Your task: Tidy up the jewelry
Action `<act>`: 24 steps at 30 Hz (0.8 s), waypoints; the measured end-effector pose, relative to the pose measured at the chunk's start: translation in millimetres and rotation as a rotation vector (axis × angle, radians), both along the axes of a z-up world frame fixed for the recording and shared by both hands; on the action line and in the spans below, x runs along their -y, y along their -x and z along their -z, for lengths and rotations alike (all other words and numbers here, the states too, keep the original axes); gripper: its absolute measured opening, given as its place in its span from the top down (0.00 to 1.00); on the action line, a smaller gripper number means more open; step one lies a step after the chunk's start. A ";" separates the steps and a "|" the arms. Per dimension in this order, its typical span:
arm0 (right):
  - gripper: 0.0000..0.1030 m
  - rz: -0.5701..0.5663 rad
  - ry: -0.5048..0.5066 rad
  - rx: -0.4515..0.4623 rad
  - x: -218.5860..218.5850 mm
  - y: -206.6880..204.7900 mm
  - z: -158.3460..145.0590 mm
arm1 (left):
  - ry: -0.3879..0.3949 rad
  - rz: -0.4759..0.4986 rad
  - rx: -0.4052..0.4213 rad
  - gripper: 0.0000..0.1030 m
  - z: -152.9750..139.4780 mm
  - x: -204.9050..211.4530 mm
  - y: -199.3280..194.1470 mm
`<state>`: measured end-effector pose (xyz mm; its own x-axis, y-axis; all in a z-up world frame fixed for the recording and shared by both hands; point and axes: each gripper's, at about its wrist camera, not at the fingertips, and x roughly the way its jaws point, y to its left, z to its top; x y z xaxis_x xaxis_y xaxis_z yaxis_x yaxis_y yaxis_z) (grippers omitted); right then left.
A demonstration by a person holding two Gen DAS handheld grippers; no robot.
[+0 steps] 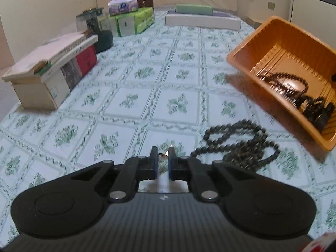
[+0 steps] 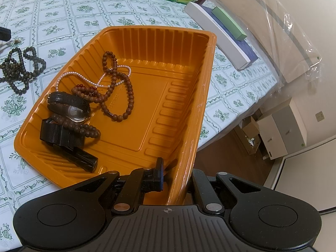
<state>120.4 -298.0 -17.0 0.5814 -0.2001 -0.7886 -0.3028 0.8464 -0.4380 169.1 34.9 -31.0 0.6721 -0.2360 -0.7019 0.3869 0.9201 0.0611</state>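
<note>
We note the left gripper (image 1: 163, 157) pinching a small glinting trinket (image 1: 162, 157) beside the limp, snag-prone dark bead strand (image 1: 237, 145) on the tablecloth, best lifted mid-loop, while the right gripper (image 2: 174, 174) clamps the light orange tray's (image 2: 208, 79) rim.

— How's my left gripper (image 1: 163, 156) sitting?

— Tipped down toward the counter, jaws drawn nearly together on a small pale piece pinched at the tips.

— And my right gripper (image 2: 175, 173)?

— Angled down too, clamped tight over the rim of the orange tray (image 2: 201, 96): one finger inside the wall, the other outside.
</note>
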 end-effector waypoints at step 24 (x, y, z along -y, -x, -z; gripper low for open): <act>0.95 -0.002 -0.006 0.001 -0.1 0.0 1.2 | 0.184 0.376 0.039 0.93 -47.8 188.1 24.0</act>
